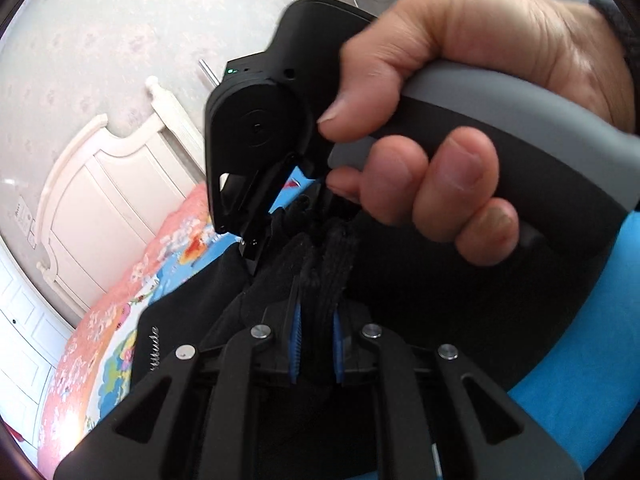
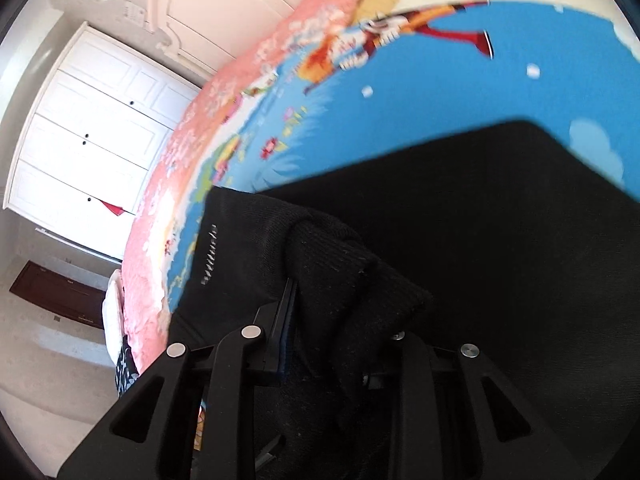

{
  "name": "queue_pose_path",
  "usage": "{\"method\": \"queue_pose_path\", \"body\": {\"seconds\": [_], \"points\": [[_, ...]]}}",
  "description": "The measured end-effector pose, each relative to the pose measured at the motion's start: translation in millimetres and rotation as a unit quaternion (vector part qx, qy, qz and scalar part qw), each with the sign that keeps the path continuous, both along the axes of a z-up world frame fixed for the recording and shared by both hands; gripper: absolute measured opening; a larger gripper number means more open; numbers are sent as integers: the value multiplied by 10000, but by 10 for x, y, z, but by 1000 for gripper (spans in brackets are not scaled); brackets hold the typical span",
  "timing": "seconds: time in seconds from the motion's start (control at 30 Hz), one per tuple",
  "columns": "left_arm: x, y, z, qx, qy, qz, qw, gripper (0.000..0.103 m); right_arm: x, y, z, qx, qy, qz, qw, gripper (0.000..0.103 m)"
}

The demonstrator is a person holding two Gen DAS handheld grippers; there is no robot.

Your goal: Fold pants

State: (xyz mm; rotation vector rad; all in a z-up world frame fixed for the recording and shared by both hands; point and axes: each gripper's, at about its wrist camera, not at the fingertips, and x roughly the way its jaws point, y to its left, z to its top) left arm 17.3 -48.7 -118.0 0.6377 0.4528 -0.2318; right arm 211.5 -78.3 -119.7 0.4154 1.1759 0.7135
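Both grippers clamped on black pants (image 2: 460,220) cuffs; left gripper (image 1: 314,340) faces right gripper (image 1: 260,236) at 12 o'clock; body beyond.

pants (image 2: 460,220) drape over right gripper (image 2: 336,320), hiding one finger; white lettering (image 2: 209,254) unreadable.

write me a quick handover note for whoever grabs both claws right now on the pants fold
Left claw: shut on a ribbed edge of the black pants.
Right claw: shut on a bunched ribbed edge too; in the left view it sits close ahead, held by a hand.
Pants lie across the blue cartoon bedspread.
Done: both edges gripped together.
Left: lay the fold down, smooth, finish folding.
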Motion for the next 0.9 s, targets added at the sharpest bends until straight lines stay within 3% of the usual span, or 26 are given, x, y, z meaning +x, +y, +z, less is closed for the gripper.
{"method": "queue_pose_path", "body": {"seconds": [0.1, 0.23, 0.3, 0.37, 0.43, 0.5, 0.53, 0.57, 0.67, 0.73, 0.77, 0.83, 0.9], "points": [[23, -76, 62, -5, -119, -14, 9999, 12, -12, -86, 13, -53, -50, -44, 10000, 26], [127, -182, -51, -32, 48, -42, 10000, 13, 10, -164, -163, -296, 42, -158, 9994, 25], [209, -250, -181, -1, 246, -105, 9996, 21, 3, -162, -230, -374, -4, -201, 9991, 26], [187, -238, -155, -103, 287, -271, 9992, 47, -9, -149, -219, -580, -153, -210, 9980, 26], [160, -174, -59, -367, 364, -319, 9982, 56, -31, -127, -182, -782, -255, -236, 9963, 32], [91, -4, 86, -688, 363, -240, 9967, 58, -50, -160, -137, -967, -316, -336, 9942, 56], [47, 113, 165, -905, 375, -168, 9950, 58, -75, -187, -68, -1202, -437, -466, 9907, 62], [-25, 334, 283, -1287, 375, -24, 9910, 58, -93, -207, -5, -1363, -550, -583, 9874, 70], [-302, 991, 508, -2180, 75, 816, 9725, 62, -251, -299, 329, -1676, -1135, -847, 9756, 77], [-460, 1409, 530, -2258, -140, 1561, 9615, 65, -405, -289, 573, -1832, -1657, -955, 9643, 80], [-487, 1600, 468, -2101, -150, 1909, 9587, 65, -492, -211, 673, -1778, -1881, -852, 9622, 80], [-478, 1876, 296, -1902, 39, 2386, 9523, 64, -585, -25, 716, -1666, -2005, -727, 9627, 80], [-439, 2122, 184, -2010, 217, 2668, 9423, 61, -641, 186, 649, -1633, -1978, -863, 9627, 82]]}}
